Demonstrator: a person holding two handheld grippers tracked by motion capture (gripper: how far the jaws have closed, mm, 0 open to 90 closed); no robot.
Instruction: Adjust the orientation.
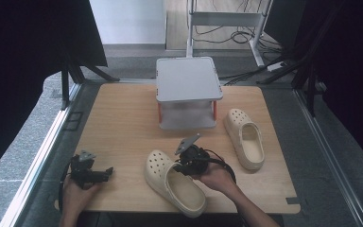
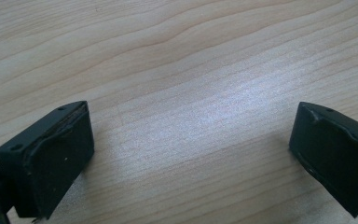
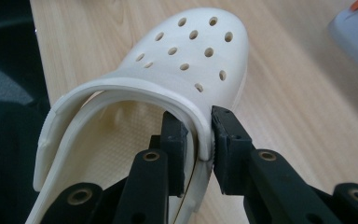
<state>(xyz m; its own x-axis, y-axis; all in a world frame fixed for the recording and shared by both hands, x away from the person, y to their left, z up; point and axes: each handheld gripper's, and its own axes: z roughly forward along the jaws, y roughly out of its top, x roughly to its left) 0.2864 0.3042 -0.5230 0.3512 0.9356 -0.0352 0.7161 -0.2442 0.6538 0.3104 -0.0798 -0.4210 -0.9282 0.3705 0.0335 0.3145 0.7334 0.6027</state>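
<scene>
We hold the near clog (image 3: 186,70) by its side wall in the right hand-held gripper (image 3: 199,140) — toe pointing away up the surface (image 1: 123,118), left hand-held gripper (image 2: 191,154) wide and well off.

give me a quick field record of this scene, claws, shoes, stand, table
surface: wooden table
near shoe: cream clog, toe pointing away from the person
far shoe: second cream clog, lying free to the right of the stand
stand: grey two-level stand at the back middle of the table
right claw: shut on the side wall of the near clog, one jaw inside, one outside
left claw: open, nothing between the jaws, over bare wood at the left front
</scene>
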